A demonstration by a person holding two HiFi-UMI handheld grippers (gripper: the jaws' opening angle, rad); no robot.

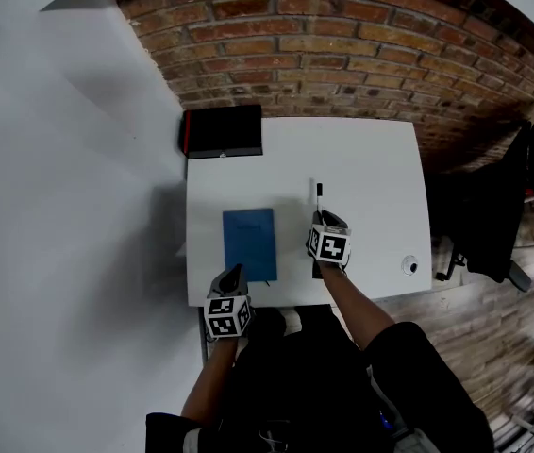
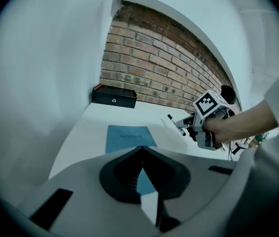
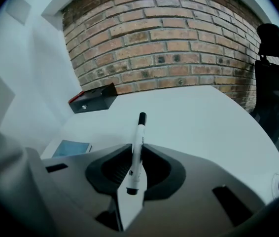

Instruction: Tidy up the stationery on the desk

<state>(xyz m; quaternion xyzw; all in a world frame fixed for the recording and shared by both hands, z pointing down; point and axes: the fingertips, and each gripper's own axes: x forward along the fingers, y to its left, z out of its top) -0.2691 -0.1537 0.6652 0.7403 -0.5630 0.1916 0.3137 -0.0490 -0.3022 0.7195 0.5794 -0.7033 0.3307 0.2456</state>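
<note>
A white marker with a black cap (image 3: 140,130) sticks out forward from my right gripper (image 3: 135,154), whose jaws are shut on its barrel. In the head view the marker (image 1: 319,196) points away over the white desk (image 1: 371,177), held by that right gripper (image 1: 322,219) just off the surface. A blue notebook (image 1: 249,243) lies flat left of it. My left gripper (image 1: 234,274) is shut on nothing at the desk's near edge, by the notebook's near left corner. From the left gripper view the notebook (image 2: 129,138) lies just beyond the closed left gripper (image 2: 142,152).
A black box with a red edge (image 1: 222,131) sits at the desk's far left corner against the brick wall. A small round object (image 1: 409,265) lies near the right front edge. A black office chair (image 1: 503,215) stands right of the desk.
</note>
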